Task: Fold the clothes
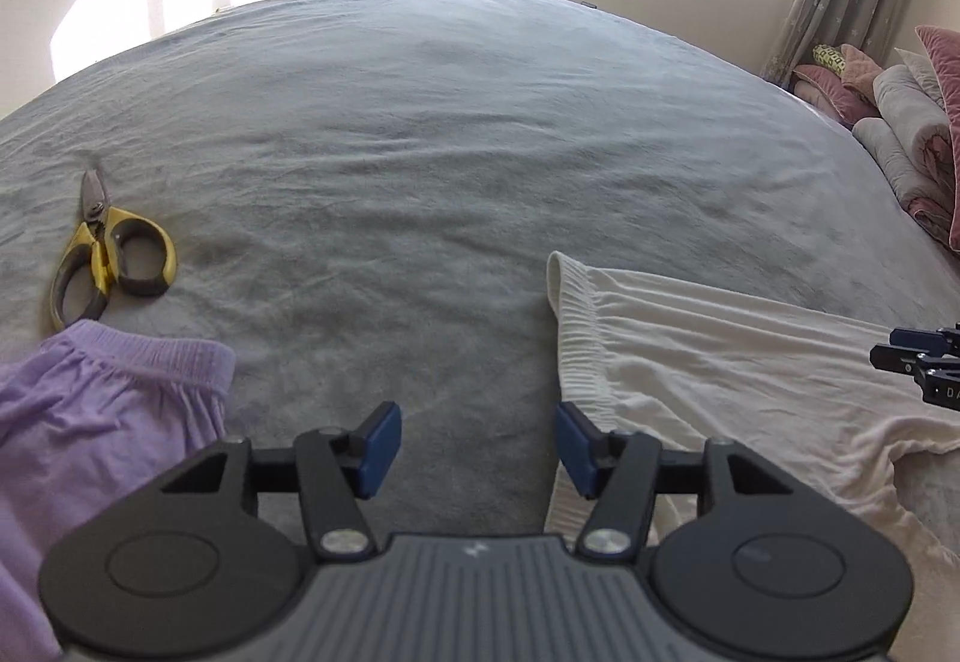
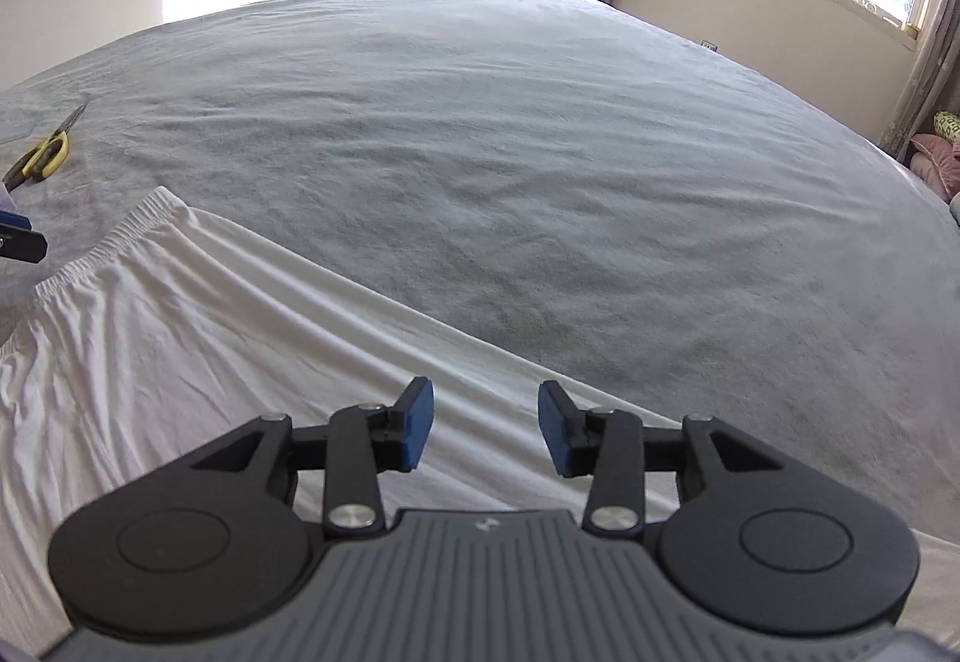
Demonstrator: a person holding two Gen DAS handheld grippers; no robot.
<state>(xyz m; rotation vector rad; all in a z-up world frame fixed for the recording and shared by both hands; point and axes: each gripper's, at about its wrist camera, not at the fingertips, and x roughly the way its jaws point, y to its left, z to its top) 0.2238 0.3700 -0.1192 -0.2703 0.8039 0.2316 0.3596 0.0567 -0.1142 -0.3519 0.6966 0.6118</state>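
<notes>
Left wrist view. Bed (image 1: 420,134), grey cover, mostly bare. White trousers (image 1: 720,362): spread flat at the near right, elastic waistband toward the middle of the bed, one layer deep as far as shown, no fold visible. Purple garment (image 1: 90,422): near left corner, gathered waistband showing, loosely heaped; whether it is folded cannot be told. Scissors (image 1: 108,254): yellow handles, just beyond the purple garment, lying shut. Left gripper (image 1: 478,449): jaws apart, nothing between the pads but grey cover; its right pad stands just beside the trouser waistband, contact uncertain. Tip of the right gripper (image 1: 918,362) shows at the right edge, over the white cloth. Pillows (image 1: 900,122) piled at the far right.

Right wrist view. White trousers (image 2: 180,350): running diagonally from the left toward the near edge, long creases, still unfolded. Right gripper (image 2: 485,434): jaws apart, empty, hovering over the upper edge of the cloth.

Progress, as judged: early stage. White trousers laid out, first fold still to do; purple garment likely waiting its turn. No finished stack visible.
</notes>
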